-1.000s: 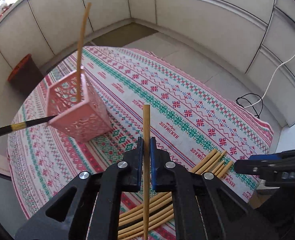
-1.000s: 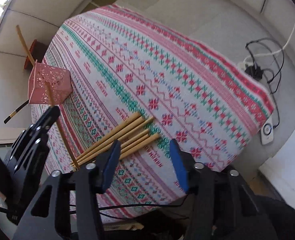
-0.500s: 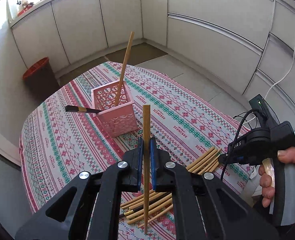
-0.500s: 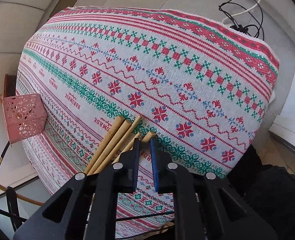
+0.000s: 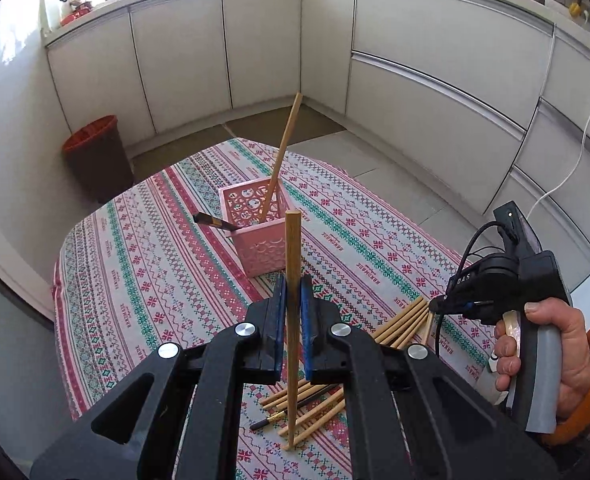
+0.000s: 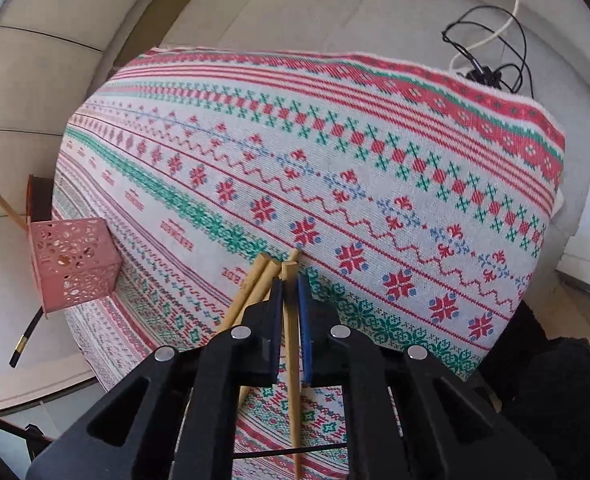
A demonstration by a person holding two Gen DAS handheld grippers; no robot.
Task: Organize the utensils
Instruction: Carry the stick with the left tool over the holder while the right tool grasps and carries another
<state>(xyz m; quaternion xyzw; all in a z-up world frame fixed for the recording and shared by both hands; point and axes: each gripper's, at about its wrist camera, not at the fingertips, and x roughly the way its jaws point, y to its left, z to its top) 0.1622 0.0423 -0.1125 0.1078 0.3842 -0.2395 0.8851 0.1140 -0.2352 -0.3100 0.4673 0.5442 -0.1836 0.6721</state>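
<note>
My left gripper (image 5: 293, 300) is shut on a wooden chopstick (image 5: 293, 240) that stands upright above the table. Behind it the pink perforated basket (image 5: 265, 246) holds one leaning wooden chopstick (image 5: 283, 152) and a black chopstick (image 5: 215, 222) poking out to the left. Several wooden chopsticks (image 5: 403, 320) lie in a pile on the patterned tablecloth (image 5: 135, 264). My right gripper (image 6: 290, 292) is shut on one wooden chopstick (image 6: 291, 344) at the pile's end (image 6: 257, 280). The pink basket (image 6: 73, 264) shows far left in the right wrist view.
A person's hand (image 5: 543, 344) holds the right gripper's handle at the right. A red-rimmed bin (image 5: 97, 156) stands on the floor beyond the table. Cables (image 6: 483, 60) lie on the floor past the table's far edge. White cabinets (image 5: 435, 80) line the walls.
My right gripper came down onto the pile's end and shut on one wooden chopstick. My left gripper rose and drew back with its chopstick, so the basket looks farther away.
</note>
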